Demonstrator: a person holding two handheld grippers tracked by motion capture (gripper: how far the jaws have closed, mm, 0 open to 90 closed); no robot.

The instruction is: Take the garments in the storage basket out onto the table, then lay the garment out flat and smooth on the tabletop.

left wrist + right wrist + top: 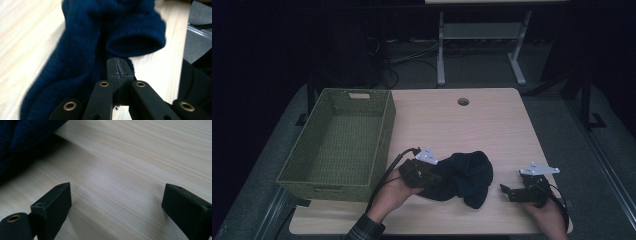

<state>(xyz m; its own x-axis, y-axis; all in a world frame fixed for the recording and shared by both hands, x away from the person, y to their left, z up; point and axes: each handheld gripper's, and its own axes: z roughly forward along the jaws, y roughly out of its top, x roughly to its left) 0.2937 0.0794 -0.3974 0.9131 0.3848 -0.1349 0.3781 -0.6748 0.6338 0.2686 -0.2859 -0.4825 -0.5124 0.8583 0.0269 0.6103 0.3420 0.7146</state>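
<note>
A dark blue knit garment (464, 177) lies bunched on the wooden table (472, 125) near its front edge. My left gripper (438, 176) comes in from the garment's left side. In the left gripper view its jaws stand pressed together (118, 66) at the edge of the garment (100, 32), with fibres caught in the seam between the pads. My right gripper (505, 190) rests to the garment's right, a short gap away. Its jaws stand wide open (116, 195) over bare wood, and a corner of the garment (20, 135) lies beyond its left jaw.
A green woven basket (384, 130) stands on the table's left side, with nothing inside. A round cable hole (463, 101) sits near the far edge. Beyond the table are a white desk frame (441, 50) and floor cables.
</note>
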